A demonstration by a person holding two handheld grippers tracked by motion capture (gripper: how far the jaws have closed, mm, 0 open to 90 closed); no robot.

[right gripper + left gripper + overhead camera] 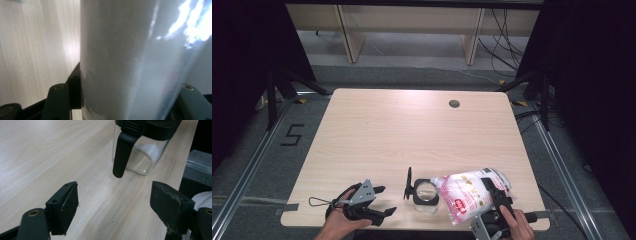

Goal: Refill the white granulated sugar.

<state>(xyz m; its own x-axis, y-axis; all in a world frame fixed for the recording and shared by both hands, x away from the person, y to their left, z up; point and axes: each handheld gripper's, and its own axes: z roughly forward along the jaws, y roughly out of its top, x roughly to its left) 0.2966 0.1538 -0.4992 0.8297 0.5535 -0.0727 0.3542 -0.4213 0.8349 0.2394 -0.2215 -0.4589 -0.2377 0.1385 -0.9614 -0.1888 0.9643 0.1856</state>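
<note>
A: Reference object?

B: The glass jar (426, 196), standing upright near the front edge of the counter (412, 125). Its black flip lid (408, 183) is swung open and stands on edge on the jar's left side, so the mouth faces up. Some white grains already lie in the bottom of the jar.

A: Position of the bag relative to the jar?

B: The bag (472, 194) of white grains lies to the right of the jar. Its long axis runs roughly level, tipped toward the jar, and its near corner sits at or just above the jar's rim. Contact between corner and rim cannot be confirmed.

A: Which hand-held gripper has it?

B: The right hand-held gripper (499, 200) is clamped across the body of the bag, on the end far from the jar. In the right gripper view the bag (130, 62) bulges between the two jaws.

A: And the left?

B: The left hand-held gripper (379, 200) rests to the left of the jar with jaws spread and nothing between them. It is aimed at the jar (140, 155).

A: Deciding relation for the coming move?

B: Probably the bag's corner over the jar's mouth: the pour must run leftward along the bag's long axis.
</note>
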